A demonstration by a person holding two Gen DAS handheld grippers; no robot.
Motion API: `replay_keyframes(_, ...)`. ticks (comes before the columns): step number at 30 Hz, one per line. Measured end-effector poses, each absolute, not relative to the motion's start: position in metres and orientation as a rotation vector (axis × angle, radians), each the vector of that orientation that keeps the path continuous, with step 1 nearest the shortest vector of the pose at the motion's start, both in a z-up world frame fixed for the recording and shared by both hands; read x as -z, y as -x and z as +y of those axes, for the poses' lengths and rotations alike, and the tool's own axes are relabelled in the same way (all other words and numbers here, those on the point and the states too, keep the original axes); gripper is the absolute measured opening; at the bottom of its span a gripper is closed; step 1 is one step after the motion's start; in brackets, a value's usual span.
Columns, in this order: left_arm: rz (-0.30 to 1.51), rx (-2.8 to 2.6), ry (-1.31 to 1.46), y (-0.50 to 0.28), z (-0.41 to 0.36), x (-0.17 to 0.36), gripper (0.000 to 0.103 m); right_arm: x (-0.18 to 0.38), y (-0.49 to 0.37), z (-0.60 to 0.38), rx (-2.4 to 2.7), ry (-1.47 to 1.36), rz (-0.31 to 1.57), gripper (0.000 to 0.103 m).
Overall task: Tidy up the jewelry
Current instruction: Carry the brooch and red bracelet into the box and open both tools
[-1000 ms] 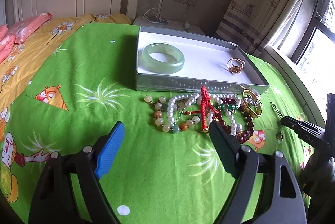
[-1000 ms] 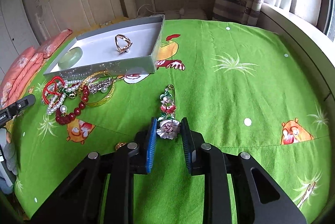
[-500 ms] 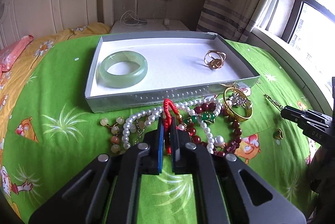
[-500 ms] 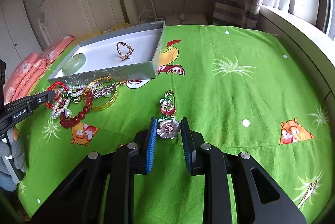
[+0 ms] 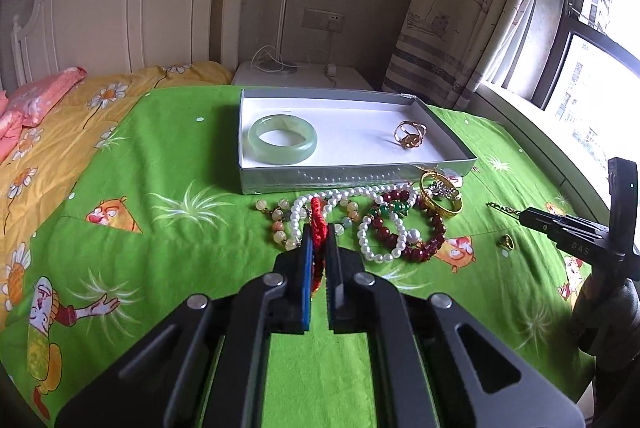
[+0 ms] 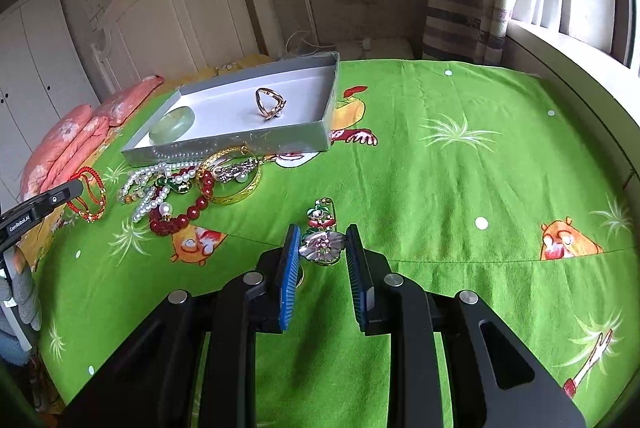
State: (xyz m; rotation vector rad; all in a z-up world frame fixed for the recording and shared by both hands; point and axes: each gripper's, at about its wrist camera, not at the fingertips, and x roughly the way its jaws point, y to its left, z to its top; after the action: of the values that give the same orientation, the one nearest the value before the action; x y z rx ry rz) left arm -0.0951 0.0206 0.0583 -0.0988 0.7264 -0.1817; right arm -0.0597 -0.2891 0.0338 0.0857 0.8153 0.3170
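My left gripper (image 5: 317, 233) is shut on a red cord bracelet (image 5: 318, 220) and holds it above the pile of bead and pearl bracelets (image 5: 384, 224); the bracelet also shows hanging at the left of the right wrist view (image 6: 90, 194). My right gripper (image 6: 322, 237) is shut on a silver flower brooch (image 6: 323, 243) with a chain of red and green charms. The grey box (image 5: 352, 176) holds a jade bangle (image 5: 282, 139) and a gold ring (image 5: 409, 134). A gold bangle (image 5: 440, 194) lies beside the box.
The jewelry lies on a green cartoon bedspread (image 6: 460, 168). A small gold ring (image 5: 506, 241) lies at the right. Pink pillows (image 6: 72, 136) and a white headboard (image 5: 120, 16) are behind. A window sill (image 6: 580, 68) runs along the right.
My left gripper closed on the red cord bracelet and lifted it out of the pile. My right gripper stayed shut on the brooch and rose slightly.
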Motion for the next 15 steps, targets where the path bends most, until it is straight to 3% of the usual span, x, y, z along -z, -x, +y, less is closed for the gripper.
replay_keyframes(15, 0.731, 0.204, 0.092, 0.097, 0.011, -0.052, 0.005, -0.064, 0.072, -0.284, -0.335, -0.068, 0.750, 0.024)
